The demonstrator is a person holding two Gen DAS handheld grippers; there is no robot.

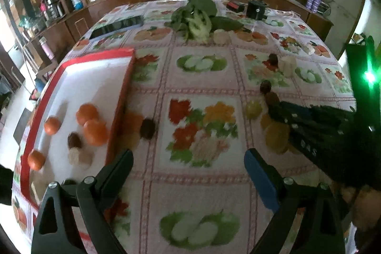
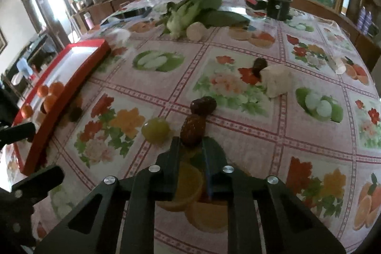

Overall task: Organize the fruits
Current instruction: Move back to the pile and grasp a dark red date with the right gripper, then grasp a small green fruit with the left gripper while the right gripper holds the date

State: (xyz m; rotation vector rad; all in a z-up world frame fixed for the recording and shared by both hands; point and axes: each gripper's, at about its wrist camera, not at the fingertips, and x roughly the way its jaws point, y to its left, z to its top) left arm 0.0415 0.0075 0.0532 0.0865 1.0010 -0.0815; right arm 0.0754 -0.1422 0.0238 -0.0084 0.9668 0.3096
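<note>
A table covered in a flower-and-fruit patterned cloth [image 2: 238,139] is filling both wrist views. The right gripper [image 2: 190,144] is reaching down toward the middle of the table, and its two fingers are clenched on the near end of a brown date [image 2: 193,129], which is sitting at their very tips. A second date [image 2: 203,106] is lying just beyond it, touching or nearly touching the held one, and a green grape [image 2: 156,129] is resting just to its left. Farther back, a third date [image 2: 259,66] is sitting against a pale chunk of food [image 2: 277,83].

At the left edge of the table, a red-rimmed white tray [image 1: 121,97] is already holding several small oranges [image 1: 87,114], a date and some pale pieces. One more dark fruit [image 1: 147,128] is lying on the cloth just outside the tray's rim. The left gripper [image 1: 188,162] is hovering near that rim with its fingers spread apart and nothing between them.

The grip looks shallow, only on the date's end, so lifting straight up and slowly is likely the safest way, without nudging the neighbouring date or the grape. The tray's raised rim needs clearing before lowering and letting go over a bare white patch.
</note>
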